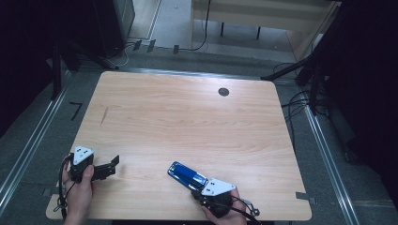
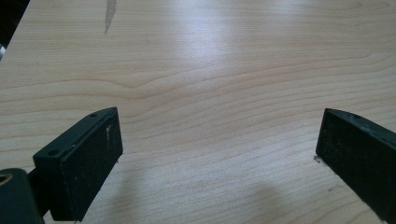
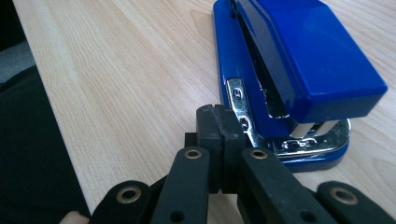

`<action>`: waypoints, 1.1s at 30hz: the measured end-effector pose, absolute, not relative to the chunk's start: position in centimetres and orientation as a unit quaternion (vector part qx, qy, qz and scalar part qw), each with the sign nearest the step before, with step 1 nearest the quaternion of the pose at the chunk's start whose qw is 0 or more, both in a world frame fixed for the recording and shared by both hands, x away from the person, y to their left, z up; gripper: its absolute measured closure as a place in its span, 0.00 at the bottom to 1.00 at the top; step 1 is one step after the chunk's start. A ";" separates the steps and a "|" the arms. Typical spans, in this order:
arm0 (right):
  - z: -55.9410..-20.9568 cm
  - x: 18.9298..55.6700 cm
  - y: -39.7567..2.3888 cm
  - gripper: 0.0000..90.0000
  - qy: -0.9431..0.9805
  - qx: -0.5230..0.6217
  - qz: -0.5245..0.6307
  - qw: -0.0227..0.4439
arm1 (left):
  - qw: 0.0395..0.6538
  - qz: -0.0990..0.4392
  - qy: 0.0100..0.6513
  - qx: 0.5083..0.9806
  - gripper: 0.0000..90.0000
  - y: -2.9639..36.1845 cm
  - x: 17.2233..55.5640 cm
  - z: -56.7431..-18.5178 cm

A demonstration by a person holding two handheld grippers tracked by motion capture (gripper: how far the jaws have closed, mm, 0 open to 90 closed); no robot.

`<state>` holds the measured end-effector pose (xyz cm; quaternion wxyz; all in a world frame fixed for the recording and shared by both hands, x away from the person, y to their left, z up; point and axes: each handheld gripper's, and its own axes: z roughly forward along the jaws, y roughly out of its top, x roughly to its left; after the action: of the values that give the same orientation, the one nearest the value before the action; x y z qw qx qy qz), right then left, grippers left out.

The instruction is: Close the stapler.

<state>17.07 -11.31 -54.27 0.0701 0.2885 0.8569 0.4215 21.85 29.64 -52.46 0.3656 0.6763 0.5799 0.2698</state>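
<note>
The stapler lies on the tabletop near its front edge, a little right of the middle. The right gripper is just beside the stapler, at its end nearer the front edge. The left gripper is near the front left corner, well apart from the stapler. A round hole is near the back edge.

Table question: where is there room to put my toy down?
Nearly all of the table is bare wood: from the far edge by the dark round hole down to the middle. It is crowded only near the front edge, by the blue stapler, the right hand-held gripper and the left hand-held gripper.
</note>
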 end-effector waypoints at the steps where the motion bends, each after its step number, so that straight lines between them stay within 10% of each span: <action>1: -54.3 17.1 -11.4 1.00 0.856 0.290 0.421 0.069 | 0.366 0.269 0.580 0.676 0.01 29.6 21.8 -52.5; 33: -54.4 19.4 -13.1 1.00 0.844 0.320 0.423 0.082 | 0.364 0.268 0.580 0.678 0.01 29.6 21.9 -52.5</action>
<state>19.36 -13.05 -54.43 0.0816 0.3197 0.8438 0.4232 21.88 29.63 -52.47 0.3643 0.6778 0.5798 0.2676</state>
